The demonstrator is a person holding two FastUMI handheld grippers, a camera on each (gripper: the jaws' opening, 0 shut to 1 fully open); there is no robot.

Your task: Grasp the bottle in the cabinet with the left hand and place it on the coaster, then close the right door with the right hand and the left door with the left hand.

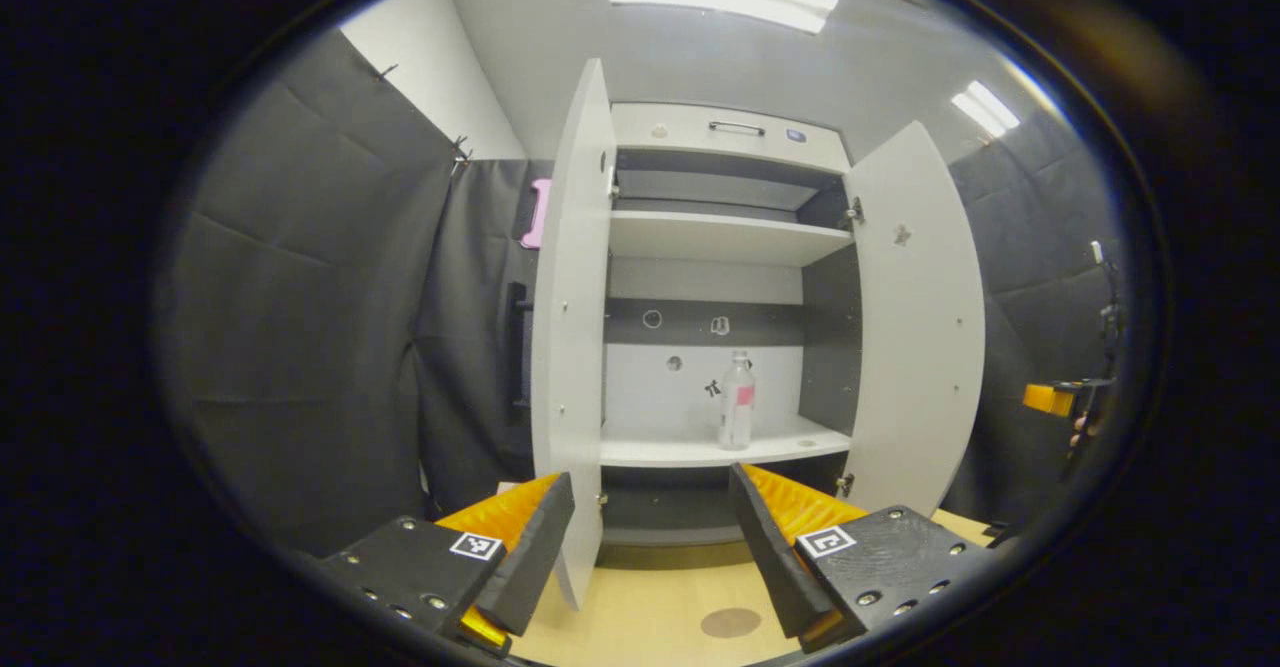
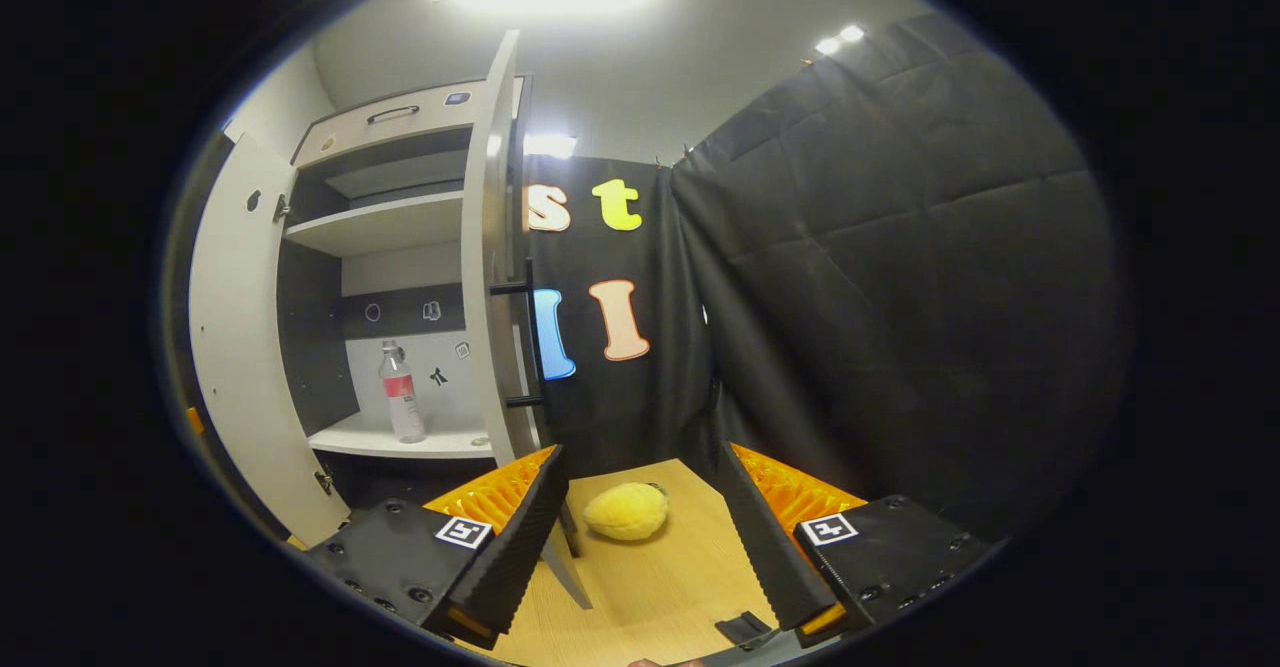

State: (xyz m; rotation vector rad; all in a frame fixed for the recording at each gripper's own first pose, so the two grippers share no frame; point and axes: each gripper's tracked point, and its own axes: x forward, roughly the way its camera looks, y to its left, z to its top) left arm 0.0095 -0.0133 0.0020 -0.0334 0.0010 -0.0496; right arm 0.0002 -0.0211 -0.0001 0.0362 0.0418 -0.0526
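The bottle stands upright on the lower shelf of the cabinet, a clear, slim plastic cylinder with a pale cap and a pink label. It sits towards the right half of that shelf, with bare shelf on both sides and open space above it up to the next shelf. In the right gripper view the bottle stands well back from the shelf's front edge.

Both flat, smooth, pale doors are swung wide: the left door and the right door flank the bottle, leaving the opening unobstructed. A round, dark, flat coaster lies on the light wood-grain worktop in front of the cabinet, below the bottle.

The left claw is spread wide and holds nothing, its ribbed pads framing the cabinet's base. The right claw is likewise wide apart and empty, over the worktop beside the right door's outer edge; a fuzzy, rounded yellow object lies between its fingers' lines.
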